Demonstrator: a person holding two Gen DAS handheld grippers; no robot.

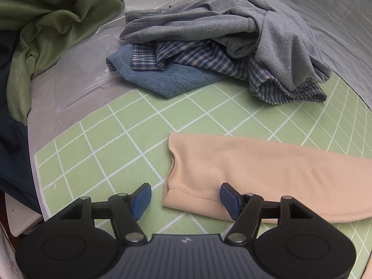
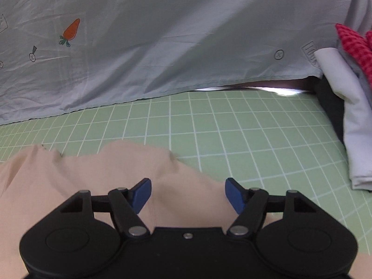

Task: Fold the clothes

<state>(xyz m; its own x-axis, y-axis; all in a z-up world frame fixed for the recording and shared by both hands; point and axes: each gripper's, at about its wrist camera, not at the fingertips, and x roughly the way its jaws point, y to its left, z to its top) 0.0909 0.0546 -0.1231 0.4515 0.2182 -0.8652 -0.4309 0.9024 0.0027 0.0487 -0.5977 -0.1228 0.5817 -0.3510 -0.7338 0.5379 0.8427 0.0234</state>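
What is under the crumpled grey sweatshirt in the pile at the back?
The crumpled grey sweatshirt lies on a blue-and-white plaid garment, which lies partly on a folded blue terry towel. Anything deeper in the pile is covered.

Your left gripper [image 1: 186,200] is built on a dark grey ribbed housing with a small pale emblem at its centre, flanked by two round black discs. Black linkage arms run forward from silver pivot pins, and smaller silver screws sit at the outer joints. Its fingers [image 1: 140,200] end in blue pads with a ridged inner face.

Your right gripper [image 2: 188,195] has the same black discs, linkage arms and silver pivots, but its housing reads plain black, with a single silver screw at the centre of the front edge. Its fingers [image 2: 234,195] also carry blue pads.
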